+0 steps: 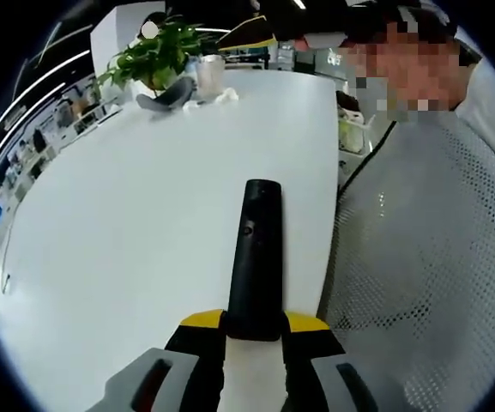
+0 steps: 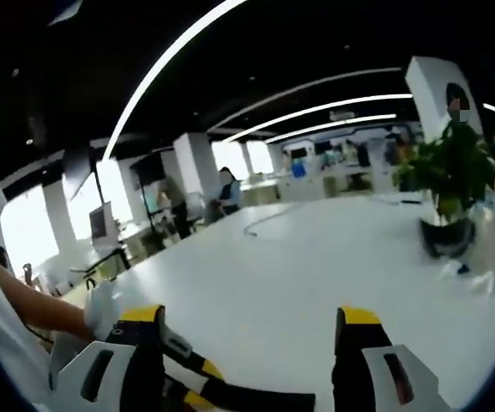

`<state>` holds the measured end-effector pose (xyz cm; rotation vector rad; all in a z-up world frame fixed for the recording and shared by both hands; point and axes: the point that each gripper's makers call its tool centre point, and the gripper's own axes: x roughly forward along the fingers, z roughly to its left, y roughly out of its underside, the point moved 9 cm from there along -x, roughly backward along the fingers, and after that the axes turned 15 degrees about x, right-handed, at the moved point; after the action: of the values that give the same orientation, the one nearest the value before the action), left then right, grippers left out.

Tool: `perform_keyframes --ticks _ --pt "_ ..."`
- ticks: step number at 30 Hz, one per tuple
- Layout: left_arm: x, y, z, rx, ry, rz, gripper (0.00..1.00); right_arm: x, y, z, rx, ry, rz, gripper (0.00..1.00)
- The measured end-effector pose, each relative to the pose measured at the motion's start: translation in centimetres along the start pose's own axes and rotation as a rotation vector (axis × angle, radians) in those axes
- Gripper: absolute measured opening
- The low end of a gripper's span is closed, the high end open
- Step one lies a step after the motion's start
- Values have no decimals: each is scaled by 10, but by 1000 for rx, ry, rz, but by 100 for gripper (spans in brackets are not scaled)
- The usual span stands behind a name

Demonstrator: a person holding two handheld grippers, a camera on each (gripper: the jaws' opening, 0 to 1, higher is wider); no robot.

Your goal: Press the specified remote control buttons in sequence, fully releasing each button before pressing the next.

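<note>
Remote (image 1: 254,257) apparently held lengthwise, pointing away from left gripper (image 1: 254,343).

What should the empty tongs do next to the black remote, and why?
Probably bring the right tongs over and down to the remote to press its first button. The left tongs are shut on the remote's near end, holding it out over the white table. The right tongs are open with nothing in them, looking across the table toward a potted plant.
</note>
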<state>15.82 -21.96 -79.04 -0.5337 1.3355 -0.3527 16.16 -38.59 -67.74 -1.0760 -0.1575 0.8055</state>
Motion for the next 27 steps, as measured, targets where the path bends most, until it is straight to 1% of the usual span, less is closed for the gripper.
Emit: perform_keyframes --ticks 6,13,15,17,21,27 --pt "2 1 1 5 2 -5 25 0 1 1 14 -14 13 78" --pt "2 2 8 4 -6 -2 25 1 3 1 44 -30 28 77" --pt "3 1 9 4 0 6 25 1 4 2 35 -32 32 76" --pt "5 1 11 14 8 14 24 1 4 2 30 -30 35 73" --pt "1 0 17 31 23 18 24 0 2 -2 63 -28 26 73" --pt "1 -2 26 47 44 53 24 0 3 -2 79 -20 33 72"
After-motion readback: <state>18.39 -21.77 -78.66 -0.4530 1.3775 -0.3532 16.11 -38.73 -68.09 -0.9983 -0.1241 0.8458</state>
